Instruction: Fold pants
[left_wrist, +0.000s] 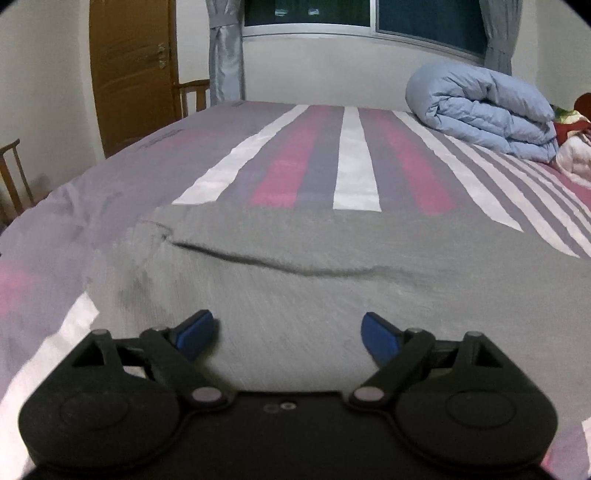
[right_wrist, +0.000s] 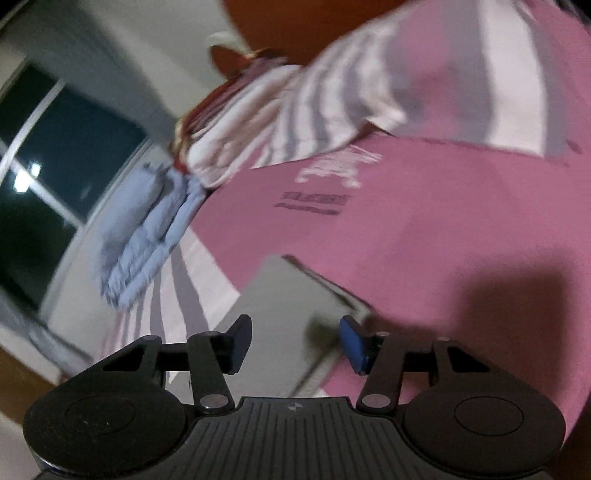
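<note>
Grey pants (left_wrist: 314, 280) lie flat on the striped bedspread (left_wrist: 354, 158), with a dark crease running across them. My left gripper (left_wrist: 288, 332) hovers over their near part, jaws wide apart and nothing between the blue pads (left_wrist: 195, 330). The right wrist view is blurred and tilted. It shows a grey end of the pants (right_wrist: 291, 306) on the pink part of the bedspread (right_wrist: 424, 229). My right gripper (right_wrist: 295, 339) sits above that grey end with its jaws apart; the pads do not press on the cloth.
A rolled light-blue duvet (left_wrist: 484, 110) rests at the far right of the bed, and appears again as the duvet (right_wrist: 147, 229) in the tilted view. Striped pillows (right_wrist: 288, 107) lie by the headboard. A wooden door (left_wrist: 133, 74), chairs (left_wrist: 11, 177) and a dark window (left_wrist: 428, 22) surround the bed.
</note>
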